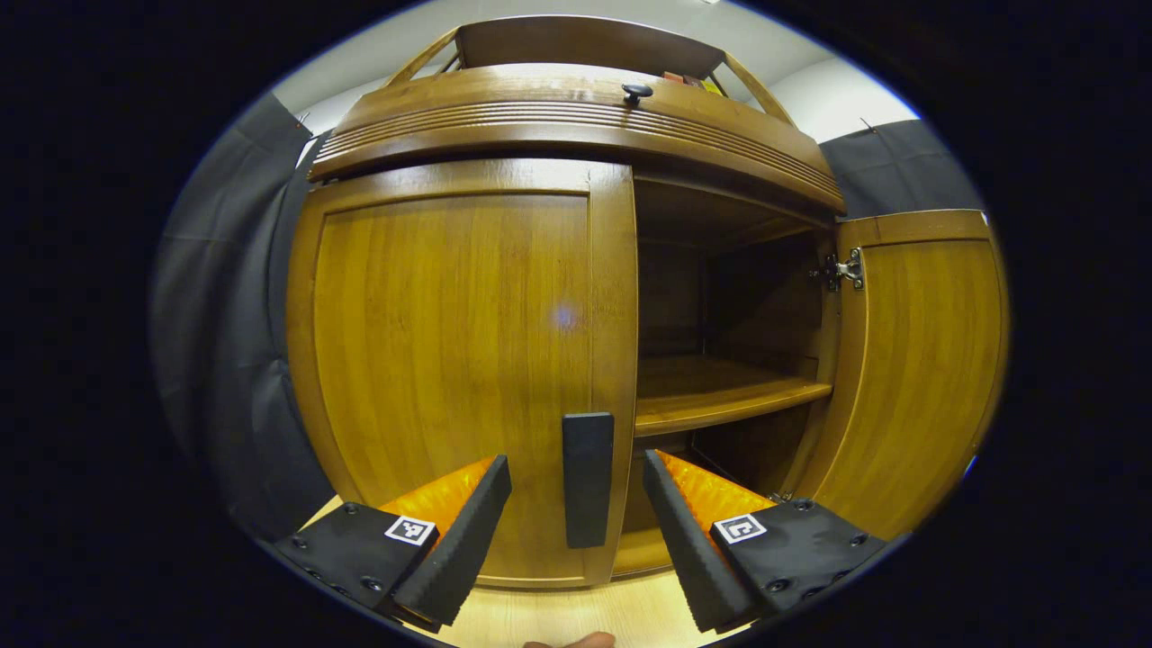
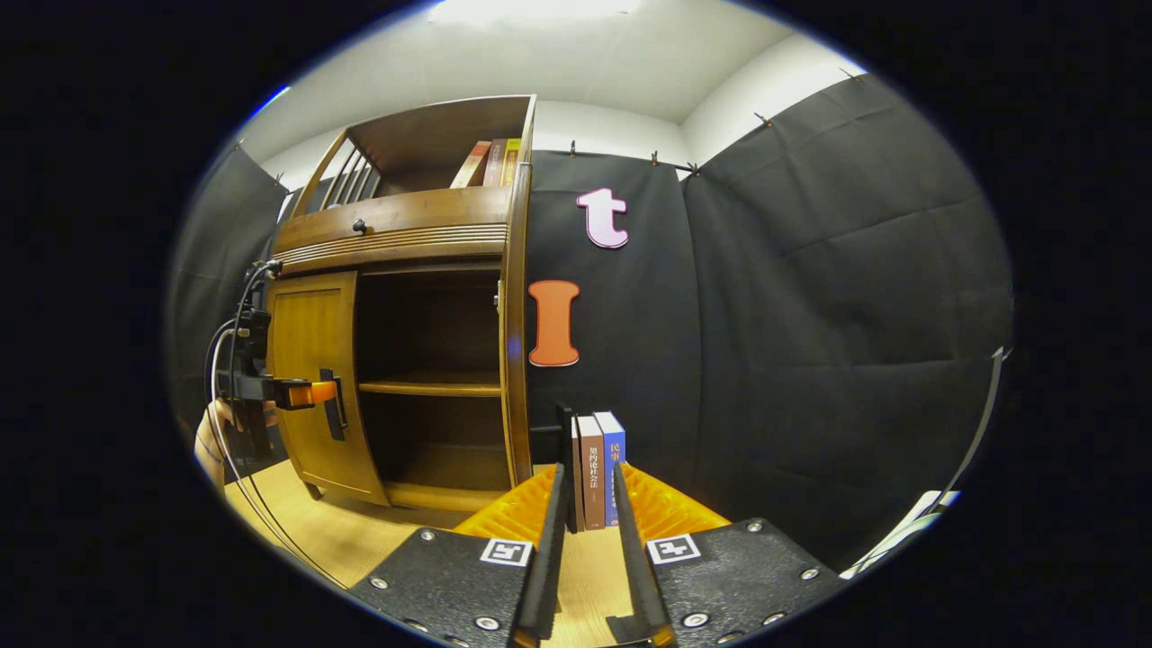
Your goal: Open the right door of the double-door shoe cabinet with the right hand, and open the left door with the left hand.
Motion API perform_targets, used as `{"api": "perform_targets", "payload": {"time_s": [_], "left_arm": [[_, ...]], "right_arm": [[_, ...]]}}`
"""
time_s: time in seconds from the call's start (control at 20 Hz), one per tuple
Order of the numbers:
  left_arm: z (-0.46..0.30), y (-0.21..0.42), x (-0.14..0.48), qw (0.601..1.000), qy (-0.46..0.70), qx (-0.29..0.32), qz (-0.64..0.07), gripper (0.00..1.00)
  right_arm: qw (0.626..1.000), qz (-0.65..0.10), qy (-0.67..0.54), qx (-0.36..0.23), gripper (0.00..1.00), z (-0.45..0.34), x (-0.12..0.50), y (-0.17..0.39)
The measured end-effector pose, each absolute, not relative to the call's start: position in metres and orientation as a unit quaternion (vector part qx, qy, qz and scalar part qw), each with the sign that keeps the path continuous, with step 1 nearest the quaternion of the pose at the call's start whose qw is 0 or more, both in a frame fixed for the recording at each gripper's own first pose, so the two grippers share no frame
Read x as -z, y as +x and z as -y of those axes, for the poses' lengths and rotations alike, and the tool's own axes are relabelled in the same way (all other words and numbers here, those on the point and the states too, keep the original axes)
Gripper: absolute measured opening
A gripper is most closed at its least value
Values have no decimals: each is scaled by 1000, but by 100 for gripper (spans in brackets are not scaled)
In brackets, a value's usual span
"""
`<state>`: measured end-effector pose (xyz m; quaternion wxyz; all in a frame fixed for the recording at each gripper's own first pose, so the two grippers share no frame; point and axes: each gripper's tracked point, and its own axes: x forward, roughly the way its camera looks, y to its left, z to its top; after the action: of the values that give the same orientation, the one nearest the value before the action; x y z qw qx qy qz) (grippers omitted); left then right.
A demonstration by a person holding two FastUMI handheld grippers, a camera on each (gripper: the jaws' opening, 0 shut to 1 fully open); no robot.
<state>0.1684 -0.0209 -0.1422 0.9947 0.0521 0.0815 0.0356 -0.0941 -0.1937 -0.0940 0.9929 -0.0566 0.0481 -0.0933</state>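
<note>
The shoe cabinet [image 1: 576,297] stands on the pale wood floor [image 1: 558,616] against the booth wall. Its right door [image 1: 909,360] is swung wide, showing a bare shelf [image 1: 720,396]; the left door [image 1: 459,360] is closed, its black vertical handle [image 1: 588,479] near the meeting edge.

Left gripper [image 1: 576,522] — jaws apart, fingers either side of the handle but short of it, not touching. In the right gripper view the same gripper [image 2: 310,393] sits level with the handle [image 2: 333,403], held by a hand [image 2: 211,441] with cables trailing. Right gripper [image 2: 589,531] — jaws nearly together, a narrow gap, gripping nothing, aimed past the open door's edge [image 2: 516,315] toward a few books [image 2: 598,468] standing on the floor.

Risks, as I judge them:
- Closing too early would pinch air or only the handle's front face; the pads could slip off when pulled.
- The handle is slim and smooth-looking — a skewed grip may twist loose.
- Pulling straight back instead of following the hinge arc could drag the fingers off.
- Trailing cables could snag on the door's swing.

Writing: the book spines carry printed characters, too small to read surely. The square black-and-white markers [image 1: 410,529] on the fingers are coded patterns, not text. No brand is visible on the cabinet.
</note>
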Motion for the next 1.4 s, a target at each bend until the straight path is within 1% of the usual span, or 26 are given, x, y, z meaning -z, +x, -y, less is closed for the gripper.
{"api": "perform_targets", "payload": {"time_s": [0.1,0.2,0.25,0.3,0.35,0.4,0.45,0.5,0.6,0.65,0.7,0.8,0.95,1.05,1.2,1.35,1.4], "left_arm": [[19,175,148,995,47,-36,-85,95],[18,178,150,995,44,-36,-84,96],[17,181,152,995,46,-36,-85,97],[17,183,153,995,48,-38,-83,98],[16,184,154,994,54,-38,-83,96],[16,185,155,994,60,-39,-83,95],[17,188,155,994,65,-38,-82,95],[18,190,156,994,68,-36,-82,92],[19,190,157,993,70,-36,-84,89],[19,192,160,994,69,-34,-84,86],[20,192,160,993,68,-34,-86,83],[19,195,164,993,65,-37,-89,76],[19,200,171,994,51,-31,-97,75],[20,198,173,994,39,-24,-101,60],[20,196,175,993,50,-30,-103,37],[21,186,173,993,54,-23,-104,34],[22,182,172,993,50,-17,-105,35]], "right_arm": [[993,-47,-56,94,55,193,93,-95],[993,-46,-59,96,41,193,91,-95],[993,-42,-60,98,54,194,90,-95],[993,-40,-58,96,63,193,89,-95],[993,-40,-55,93,71,191,88,-95],[994,-40,-52,91,64,190,88,-94],[994,-40,-52,91,77,189,89,-94],[994,-40,-52,90,80,189,88,-93],[994,-39,-54,90,75,188,88,-94],[994,-39,-56,88,77,187,88,-94],[994,-38,-57,87,90,185,87,-94],[994,-38,-59,86,80,186,87,-95],[994,-37,-58,85,80,183,86,-96],[994,-39,-58,87,80,184,87,-97],[993,-44,-58,91,80,185,88,-98],[993,-48,-53,92,80,183,91,-99],[993,-49,-52,93,80,182,91,-99]]}}
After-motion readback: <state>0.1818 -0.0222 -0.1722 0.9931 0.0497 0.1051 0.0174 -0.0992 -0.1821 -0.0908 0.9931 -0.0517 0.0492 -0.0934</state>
